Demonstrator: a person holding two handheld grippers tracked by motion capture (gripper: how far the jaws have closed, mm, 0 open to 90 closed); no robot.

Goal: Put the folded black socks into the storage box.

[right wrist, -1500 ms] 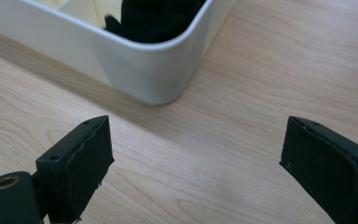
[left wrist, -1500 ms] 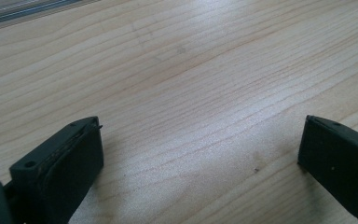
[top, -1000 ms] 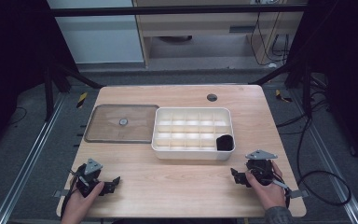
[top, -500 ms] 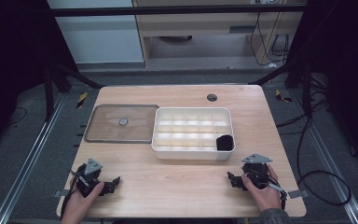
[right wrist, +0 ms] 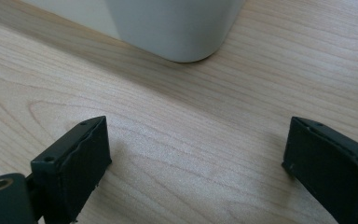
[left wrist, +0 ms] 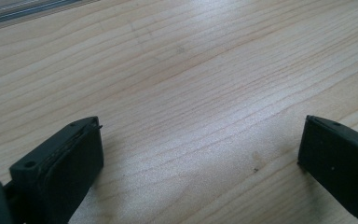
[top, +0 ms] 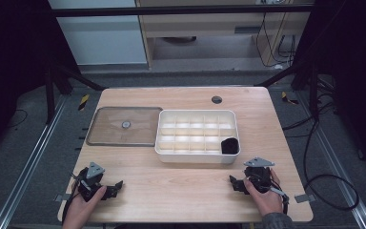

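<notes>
My left gripper (top: 116, 188) rests on the wooden table (top: 181, 191) near its front left corner, held by a hand. Its jaws are wide apart with bare wood between them (left wrist: 200, 135). My right gripper (top: 233, 183) sits near the front right, also held by a hand. It is open with nothing between its jaws (right wrist: 196, 130). A white compartment tray (top: 195, 158) stands mid-table, and its rounded corner (right wrist: 177, 28) lies just beyond the right gripper. A black object (top: 229, 145) lies in the tray's near right compartment.
A clear flat lid (top: 107, 136) with a small knob (top: 126, 124) lies left of the tray. A round cable hole (top: 216, 99) is at the table's far side. Dark frame legs and cables surround the table.
My right gripper has shifted slightly to the left along the front of the table. The left gripper has not moved.
</notes>
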